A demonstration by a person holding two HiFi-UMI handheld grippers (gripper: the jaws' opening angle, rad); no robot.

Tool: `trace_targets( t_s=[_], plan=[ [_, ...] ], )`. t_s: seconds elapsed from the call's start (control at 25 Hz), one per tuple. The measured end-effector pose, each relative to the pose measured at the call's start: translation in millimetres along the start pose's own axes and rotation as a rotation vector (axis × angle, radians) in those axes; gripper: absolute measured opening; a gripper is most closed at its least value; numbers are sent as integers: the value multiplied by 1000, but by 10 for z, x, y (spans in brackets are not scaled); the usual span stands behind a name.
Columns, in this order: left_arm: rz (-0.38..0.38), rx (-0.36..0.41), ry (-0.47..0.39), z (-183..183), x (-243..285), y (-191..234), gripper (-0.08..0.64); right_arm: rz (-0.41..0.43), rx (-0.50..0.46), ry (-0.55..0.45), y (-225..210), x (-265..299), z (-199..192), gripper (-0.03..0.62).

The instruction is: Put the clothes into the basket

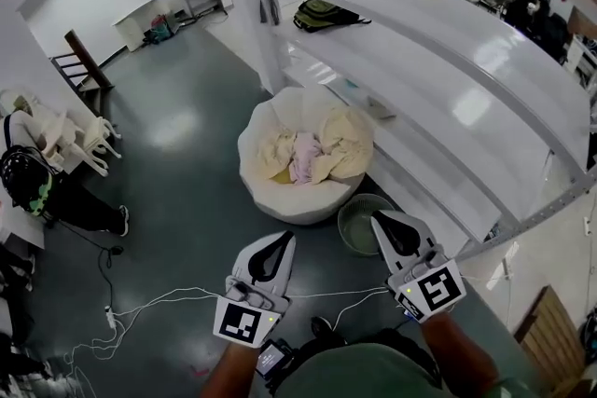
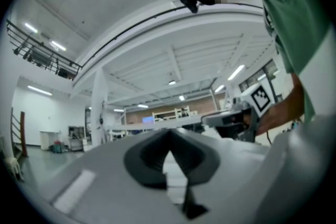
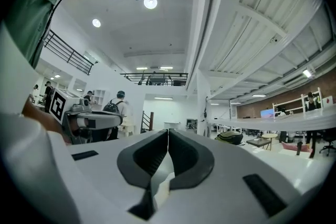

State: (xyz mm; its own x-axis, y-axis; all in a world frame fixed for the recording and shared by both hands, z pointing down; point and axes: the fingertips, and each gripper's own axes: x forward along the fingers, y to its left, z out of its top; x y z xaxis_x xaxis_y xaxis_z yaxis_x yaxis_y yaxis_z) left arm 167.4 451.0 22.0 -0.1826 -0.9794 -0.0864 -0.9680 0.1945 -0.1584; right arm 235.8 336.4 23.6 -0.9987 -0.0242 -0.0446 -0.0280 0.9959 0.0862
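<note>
Far left in the head view, a person [image 1: 75, 203] in dark trousers sits beside some white chairs [image 1: 89, 140], and white cables [image 1: 159, 303] snake across the grey floor [image 1: 187, 172] below them.

Then the left gripper [image 1: 286, 237]: its tongs are pressed together at the tips with nothing between them, and it's held out over the floor, pointing toward the beanbag. Its own view shows the same thing, tips meeting and empty.

Middle of the shot is the white beanbag [image 1: 280, 200] with the clothes [image 1: 338, 143] piled on top, mostly cream stuff plus one pink piece [image 1: 303, 156]. So the clothes sit on the beanbag, well apart from both grippers.

Just right of the beanbag's lower edge sits the green basket [image 1: 355, 221], round, on the floor, nothing visible in the part I can see. The right gripper [image 1: 377, 218] overlaps its right side in the picture, tongs also pressed shut and empty.

Further right runs the long white table [image 1: 466, 51], with a green backpack [image 1: 324, 14] on it up near the top.
</note>
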Motion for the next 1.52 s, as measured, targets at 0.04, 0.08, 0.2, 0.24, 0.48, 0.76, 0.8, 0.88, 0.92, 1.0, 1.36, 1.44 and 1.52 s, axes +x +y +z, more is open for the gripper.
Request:
trace_targets(
  t_s=[0.04,0.08,0.2,0.24,0.48,0.76,0.8,0.88,0.92,1.0,1.36,1.44,1.52],
  plan=[
    [-5,-3,-6,-11,-3,84,0,-7,-3,1,26,66,-1,6],
    [-9,-4,-12,-24,2,165,0,-13,-5,4,47,128,-7,6],
    [-20,-8,-24,-65,64,382,0,-21,-6,17,80,313,-26,6],
    [-24,-10,-24,-85,95,437,0,-21,-8,22,74,370,-29,6],
    [-49,-43,-9,-334,404,655,0,-26,4,46,-185,675,-134,6],
    [-43,-43,47,-558,935,1018,0,-6,43,49,-548,1182,-351,6],
    [-39,-39,47,-580,1027,1071,0,-2,41,44,-625,1256,-365,6],
    [-38,-20,60,-660,1235,1161,0,3,43,32,-810,1390,-411,6],
    [-37,-10,70,-699,1339,1199,0,6,48,29,-908,1449,-448,6],
    [-28,4,84,-718,1547,1278,0,14,59,26,-1111,1566,-515,6],
    [-39,25,105,-841,2234,1461,0,10,81,18,-1766,1985,-639,6],
    [-53,13,96,-890,2381,1542,0,-1,84,23,-1871,2082,-679,6],
    [-73,-1,92,-981,2543,1644,0,-18,84,30,-1972,2202,-733,6]
  ],
)
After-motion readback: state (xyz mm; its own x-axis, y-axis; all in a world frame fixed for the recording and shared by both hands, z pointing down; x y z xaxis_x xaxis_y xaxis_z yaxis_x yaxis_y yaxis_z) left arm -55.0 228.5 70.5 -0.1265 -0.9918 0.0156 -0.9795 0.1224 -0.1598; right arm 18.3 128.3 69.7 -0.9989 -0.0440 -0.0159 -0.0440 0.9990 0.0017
